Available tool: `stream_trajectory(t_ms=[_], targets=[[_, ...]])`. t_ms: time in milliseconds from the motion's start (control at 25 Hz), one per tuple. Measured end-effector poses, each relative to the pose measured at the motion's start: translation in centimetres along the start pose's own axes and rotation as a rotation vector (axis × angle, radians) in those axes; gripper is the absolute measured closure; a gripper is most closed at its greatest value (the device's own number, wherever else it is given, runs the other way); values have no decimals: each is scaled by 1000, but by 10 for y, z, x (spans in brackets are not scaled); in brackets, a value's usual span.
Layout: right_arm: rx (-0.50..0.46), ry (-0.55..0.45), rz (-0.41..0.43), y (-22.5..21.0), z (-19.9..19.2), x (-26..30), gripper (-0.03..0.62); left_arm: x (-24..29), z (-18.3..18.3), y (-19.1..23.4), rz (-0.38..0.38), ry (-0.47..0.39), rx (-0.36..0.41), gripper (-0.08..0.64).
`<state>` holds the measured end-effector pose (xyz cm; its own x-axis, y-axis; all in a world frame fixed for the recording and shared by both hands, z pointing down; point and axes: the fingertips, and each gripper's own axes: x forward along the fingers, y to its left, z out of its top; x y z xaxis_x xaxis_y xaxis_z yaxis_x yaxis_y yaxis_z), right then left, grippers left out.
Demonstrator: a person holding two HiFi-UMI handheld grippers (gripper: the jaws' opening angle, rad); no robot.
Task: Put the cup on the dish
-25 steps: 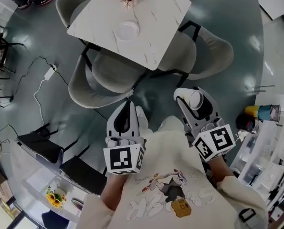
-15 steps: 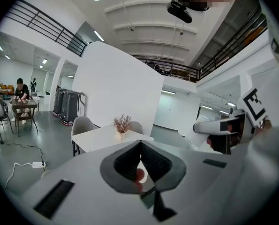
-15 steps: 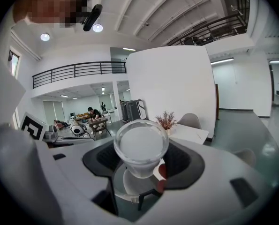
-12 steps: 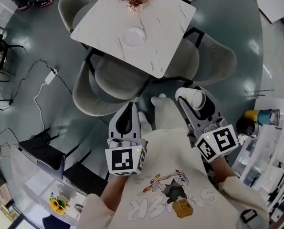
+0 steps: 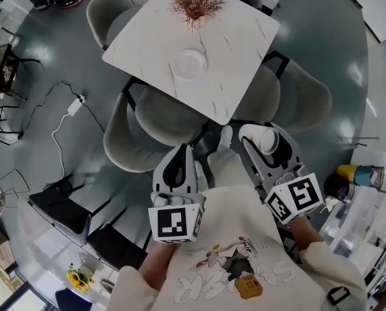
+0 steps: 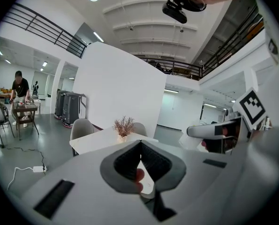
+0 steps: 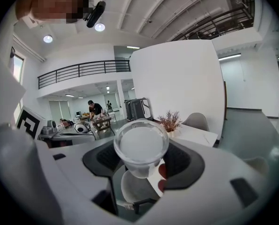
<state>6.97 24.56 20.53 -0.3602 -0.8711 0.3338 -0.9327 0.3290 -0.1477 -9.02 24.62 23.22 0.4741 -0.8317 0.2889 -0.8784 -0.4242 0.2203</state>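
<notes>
A round white dish point(image 5: 189, 63) lies on the white marble table point(image 5: 244, 37), near a vase of dried twigs point(image 5: 196, 2). My right gripper point(image 5: 265, 141) is held near the person's body, well short of the table, shut on a translucent white cup point(image 5: 267, 138). In the right gripper view the cup point(image 7: 140, 145) sits between the jaws with its mouth toward the camera, the table point(image 7: 198, 134) and twigs point(image 7: 170, 120) beyond it. My left gripper point(image 5: 181, 153) hangs beside it, shut and empty; its jaws meet at the tip point(image 6: 140, 143).
Grey shell chairs point(image 5: 160, 118) ring the table, one standing between me and its near edge. A white cable and adapter point(image 5: 76, 102) lie on the floor at left. Black chairs point(image 5: 60, 206) stand at lower left, a cluttered shelf point(image 5: 361, 173) at right. A person point(image 7: 94, 109) stands at a far table.
The table, dish and chairs have slid down and rightward in the head view, closer to me. Both grippers keep their pose, the cup still in the right one.
</notes>
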Motion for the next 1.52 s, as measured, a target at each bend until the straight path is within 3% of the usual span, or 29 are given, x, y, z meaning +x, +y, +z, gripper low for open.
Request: stream_trajectory(t_ms=[480,1040,1200,1520], targets=[[-26,28,112,-64,20,65,336,89,13,-7,96,54,-12,555],[-147,36,307,-124,37,132,336,187,24,-19,236,92,2,555],[-123,70,357,-127,28,148,336,193,18,-14,285,94,-15,555],[-191,84,395,-114,20,177,336,202,9,11,302,107,-12,555]])
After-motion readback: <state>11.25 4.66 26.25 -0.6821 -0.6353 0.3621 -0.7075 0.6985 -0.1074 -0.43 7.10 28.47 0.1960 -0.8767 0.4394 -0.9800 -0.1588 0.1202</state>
